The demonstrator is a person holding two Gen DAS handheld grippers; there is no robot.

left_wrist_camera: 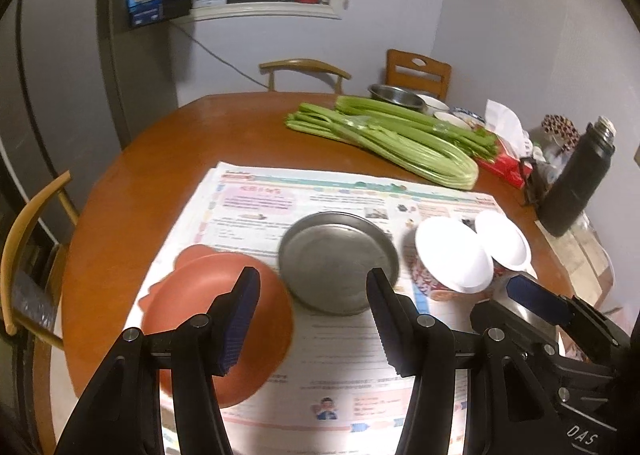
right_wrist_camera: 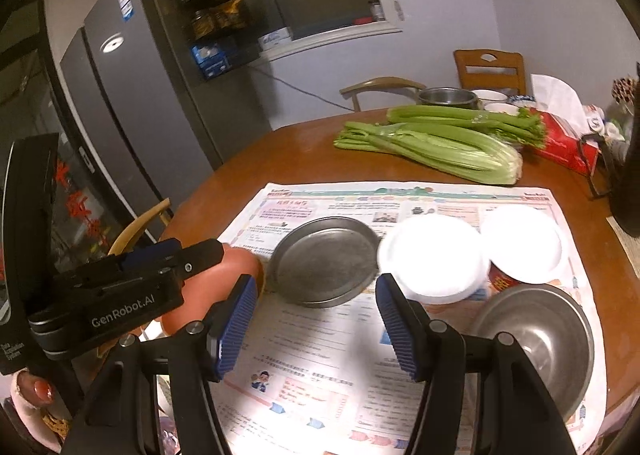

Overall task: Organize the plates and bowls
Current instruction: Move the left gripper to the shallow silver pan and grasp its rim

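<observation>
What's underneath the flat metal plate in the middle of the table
The metal plate sits on a spread-out newspaper, which lies on the round wooden table. The print directly beneath the plate is covered, so anything else under it cannot be seen.

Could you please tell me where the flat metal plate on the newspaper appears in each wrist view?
Left wrist view: the metal plate lies just below centre, between the terracotta dish and two white bowls.
Right wrist view: it sits centre, left of the bowls.
Shared landmark: the celery behind the newspaper.
</observation>
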